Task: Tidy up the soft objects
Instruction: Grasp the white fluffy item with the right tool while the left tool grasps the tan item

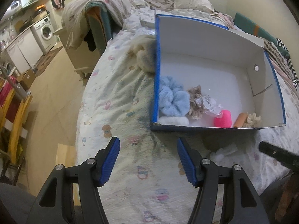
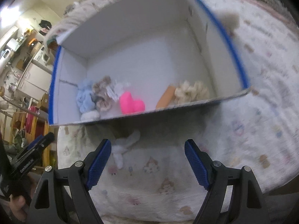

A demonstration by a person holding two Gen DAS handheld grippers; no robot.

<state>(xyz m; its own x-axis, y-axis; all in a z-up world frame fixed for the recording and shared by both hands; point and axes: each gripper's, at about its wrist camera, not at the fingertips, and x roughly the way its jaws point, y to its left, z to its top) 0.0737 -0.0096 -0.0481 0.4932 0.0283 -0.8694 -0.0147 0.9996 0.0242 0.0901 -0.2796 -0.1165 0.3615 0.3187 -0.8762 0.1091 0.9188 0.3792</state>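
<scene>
**Waiting by the box**

Lying on the bed (image 2: pixel 243 130) just outside the box's (image 2: pixel 130 37) near wall, a white soft toy (image 2: pixel 123 147) stretches slantwise, one end toward that wall. Left claw (image 1: pixel 148 158) and right claw (image 2: pixel 147 160) gape wide, holding nothing.

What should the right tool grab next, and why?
Probably the right tool should ease forward and left onto the white fluffy thing. It lies on the bedspread outside the box, and the tool is open and empty.

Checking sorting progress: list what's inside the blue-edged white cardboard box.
Inside the blue-edged white cardboard box: light-blue fluffy scrunchie, beige packaged scrunchie, pink heart-shaped sponge, orange piece, cream scrunchie, partly hidden white puff.
</scene>
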